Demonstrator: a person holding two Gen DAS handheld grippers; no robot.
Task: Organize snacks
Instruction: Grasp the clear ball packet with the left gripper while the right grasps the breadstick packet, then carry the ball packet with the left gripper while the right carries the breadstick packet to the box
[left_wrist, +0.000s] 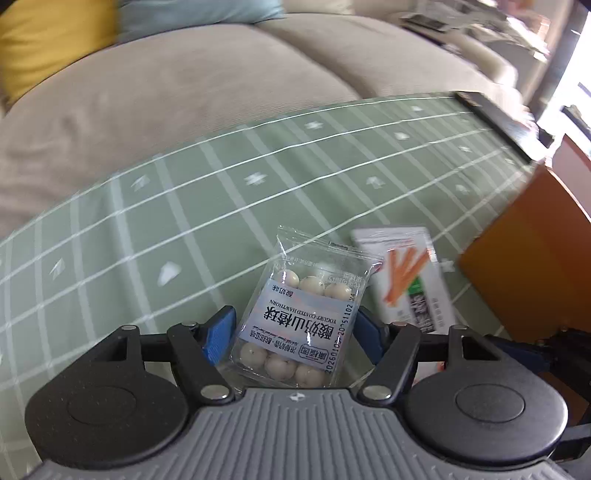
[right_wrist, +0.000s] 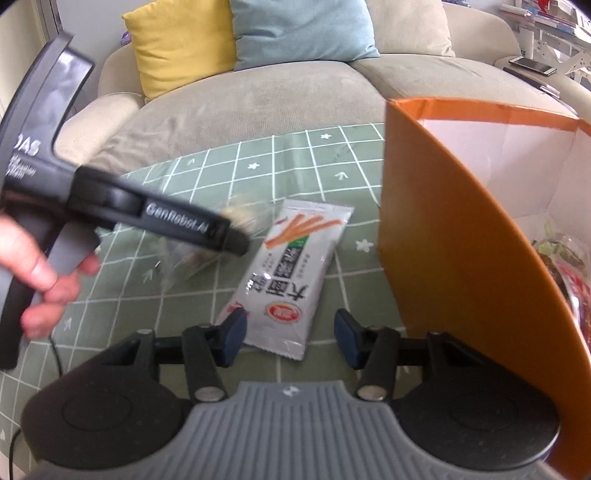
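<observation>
Two snack packets on the green checked desk beside an orange box

The left tongs (left_wrist: 293, 334) stand wide around a clear packet of white yogurt balls (left_wrist: 301, 317); whether their blue pads (left_wrist: 219, 334) touch it is hard to tell, so no firm grip shows. The right tongs (right_wrist: 290, 339) are open, spread to either side of the near end of a white packet with orange sticks (right_wrist: 291, 273), which lies flat on the desk (right_wrist: 122, 280). Just right of it stands the orange box (right_wrist: 443, 236) with wrapped snacks inside. A hand (right_wrist: 40, 273) holds the left tool. Beyond is a beige sofa (right_wrist: 258, 99) with a yellow cushion (right_wrist: 181, 48) and a blue cushion (right_wrist: 299, 29).
</observation>
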